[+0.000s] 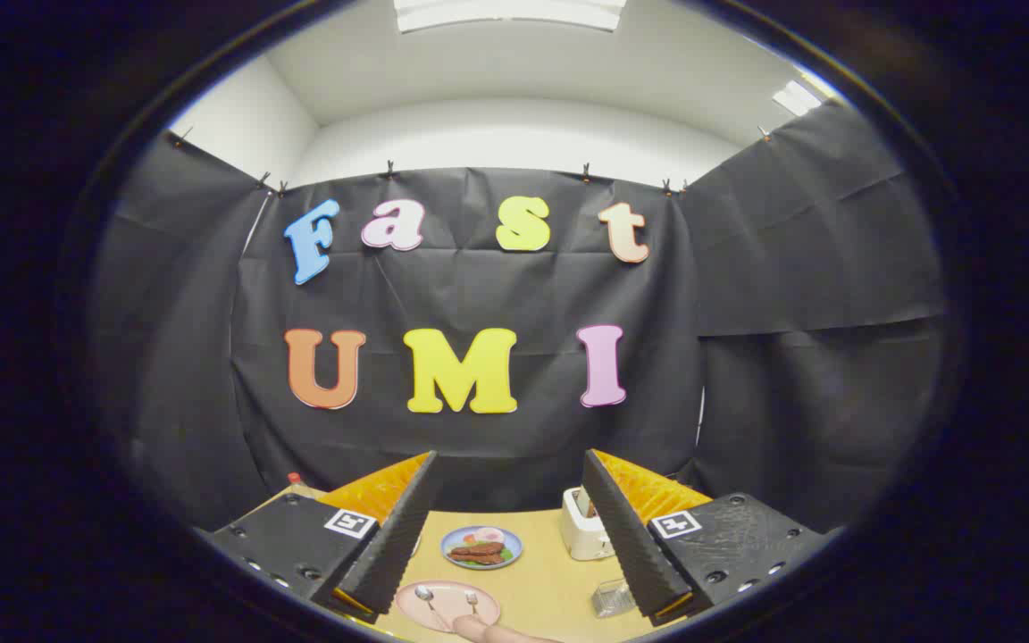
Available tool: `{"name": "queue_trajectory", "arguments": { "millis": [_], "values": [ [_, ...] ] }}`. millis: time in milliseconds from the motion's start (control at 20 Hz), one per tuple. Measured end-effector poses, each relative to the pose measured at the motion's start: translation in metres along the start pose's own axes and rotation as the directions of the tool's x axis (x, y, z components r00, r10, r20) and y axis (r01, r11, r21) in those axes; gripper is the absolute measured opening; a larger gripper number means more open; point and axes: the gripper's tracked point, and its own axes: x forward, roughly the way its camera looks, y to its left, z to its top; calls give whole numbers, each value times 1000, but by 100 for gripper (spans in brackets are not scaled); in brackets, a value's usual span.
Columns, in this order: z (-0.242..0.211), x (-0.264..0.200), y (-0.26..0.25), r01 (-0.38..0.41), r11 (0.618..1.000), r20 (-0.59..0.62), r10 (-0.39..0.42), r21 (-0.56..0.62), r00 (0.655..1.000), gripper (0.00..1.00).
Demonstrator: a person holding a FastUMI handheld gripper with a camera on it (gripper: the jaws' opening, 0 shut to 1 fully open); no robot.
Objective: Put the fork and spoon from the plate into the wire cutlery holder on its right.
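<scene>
Tool [506, 536] held high over pale wooden counter [550, 585], fingers spread wide, nothing between them.

Round pink plate [447, 605] low and between the fingers, nearer the left one, well short of the tips. On it, metal spoon [428, 600] to the left, small metal fork [472, 601] to the right, side by side and apart. Long axes of both running roughly away from the tool, spoon slightly slanted, bowl and tines at the far end.

Clear wire cutlery holder [613, 597] to the right of the plate, just beside the inner edge of the right finger, appears empty.

Beyond the plate: blue-rimmed plate of food [481, 546]. White toaster [584, 536] farther right, partly behind right finger. A hand or forearm [501, 633] at the near rim of the pink plate.

Judgement: nothing yet moved; task at its start. Both utensils below and behind the fingertips, so a descent and pitch-down needed first. Handles lying along the approach line, so closing across a handle looks workable without much wrist roll. Fork the nearer of the two to the holder.
</scene>
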Motion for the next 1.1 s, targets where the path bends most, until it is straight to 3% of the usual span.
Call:
{"name": "queue_trajectory", "arguments": {
  "millis": [700,1100],
  "values": [
    [-23,15,-6,-14,1000,-100,15,14,995,96],
    [-108,50,8,-39,998,-245,26,-46,969,96]
  ]
}}
